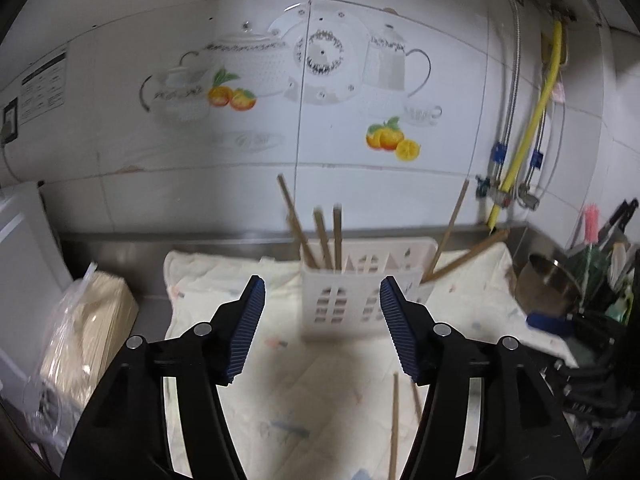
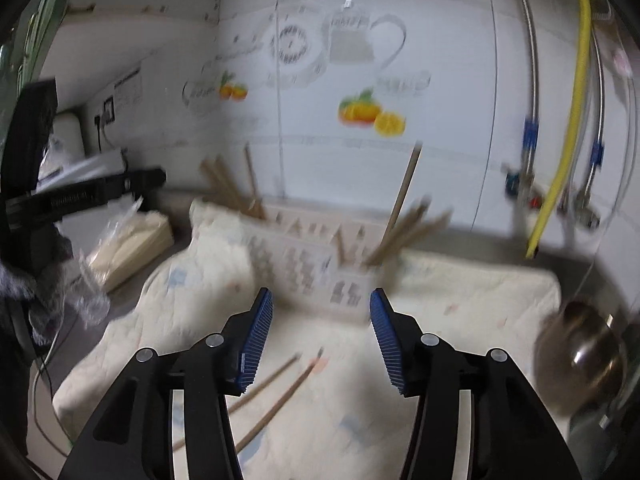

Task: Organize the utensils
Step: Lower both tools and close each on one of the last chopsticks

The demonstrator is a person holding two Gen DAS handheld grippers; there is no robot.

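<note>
My left claw (image 1: 322, 292) stands about half open with nothing between its blue ribbed pads (image 1: 250, 328), and my right claw (image 2: 321, 304) is parted much the same, also empty. Nearest to me, at about 6 o'clock under the left claw, a loose chopstick (image 1: 395, 424) lies on the pale quilted cloth (image 1: 208, 280); under the right claw two more loose chopsticks (image 2: 280, 396) lie side by side, running from 7 o'clock toward the middle (that view is blurred). Straight ahead at 12 o'clock, just beyond the fingertips of both claws, the white slotted utensil holder (image 1: 340, 300) stands on the cloth. Wooden chopsticks (image 1: 324, 236) rise from its left compartment, and a few more (image 1: 452, 224) lean out of its right end toward 2 o'clock. At 9 o'clock in the left view a clear bag of pale sticks (image 1: 92, 320) sits beside the cloth, and at 3 o'clock a steel bowl (image 1: 548, 284) rests near its edge. Farthest off, the tiled wall (image 1: 320, 152) carries teapot and orange decals, with a yellow hose (image 1: 532, 120) hanging at 2 o'clock.
</note>
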